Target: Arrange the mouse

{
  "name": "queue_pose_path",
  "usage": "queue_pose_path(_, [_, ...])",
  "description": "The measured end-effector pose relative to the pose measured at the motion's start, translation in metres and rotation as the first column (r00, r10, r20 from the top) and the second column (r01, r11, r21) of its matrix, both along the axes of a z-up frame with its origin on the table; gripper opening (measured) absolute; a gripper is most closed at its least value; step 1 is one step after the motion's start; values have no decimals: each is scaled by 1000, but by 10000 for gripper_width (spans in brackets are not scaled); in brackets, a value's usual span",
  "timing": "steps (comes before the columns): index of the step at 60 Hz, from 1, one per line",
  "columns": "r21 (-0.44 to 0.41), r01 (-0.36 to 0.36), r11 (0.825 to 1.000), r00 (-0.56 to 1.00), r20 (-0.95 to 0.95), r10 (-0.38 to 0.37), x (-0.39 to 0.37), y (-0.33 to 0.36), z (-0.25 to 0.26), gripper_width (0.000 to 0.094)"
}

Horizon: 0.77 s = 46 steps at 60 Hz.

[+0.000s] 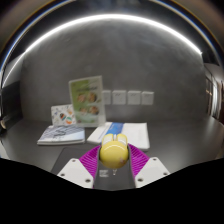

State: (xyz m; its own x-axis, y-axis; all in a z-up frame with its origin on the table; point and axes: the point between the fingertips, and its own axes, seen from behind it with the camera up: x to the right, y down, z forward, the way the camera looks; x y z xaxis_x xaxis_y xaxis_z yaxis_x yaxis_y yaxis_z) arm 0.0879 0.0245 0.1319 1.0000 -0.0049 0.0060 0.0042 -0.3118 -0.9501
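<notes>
Holding a pale yellow mouse [113, 151], the tongs [113, 165] are closed partway, both purple pads [92, 161] pressing its sides, so the pick-up looks done and the placing is what remains. The mouse hangs above the near part of the dark tabletop [170, 130], just in front of a white sheet with a blue band [122, 132]. A thin booklet [61, 134] lies toward the left edge, and an upright green-and-white card [87, 101] stands farther back before the wall, beside a row of 4 white wall plates [126, 97]. The long axis of the mouse seems to run straight away from the tongs toward the wall; which end is the front cannot be told, since only its rounded top shows
</notes>
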Motion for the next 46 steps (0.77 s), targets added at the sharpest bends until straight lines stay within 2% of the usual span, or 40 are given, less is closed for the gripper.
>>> queue_pose_path(3, [-40,-18,999,1000,-6,18,-40,0,-34,405])
queue_pose_path(9, [-170,-43,985,999,-34,37,-74,3,-83,408])
queue_pose_path(16, [-251,-22,968,1000,-11,20,-86,2,-128,411])
queue_pose_path(18, [-272,-24,962,1000,-1,24,-87,2,-137,442])
queue_pose_path(19, [-286,-23,958,1000,3,25,-87,1,-141,461])
queue_pose_path(21, [-261,-25,965,1000,1,26,-88,4,-137,504])
queue_pose_path(22, [-262,-30,964,1000,3,31,-89,5,-138,567])
queue_pose_path(24, [-279,-39,959,999,8,43,-89,2,-140,553])
queue_pose_path(30, [-301,-59,952,998,6,64,-88,-8,-137,902])
queue_pose_path(32, [-297,-73,952,997,-5,75,-89,-13,-133,819])
queue_pose_path(46, [-253,-115,960,991,-97,94,-47,-88,-107,840])
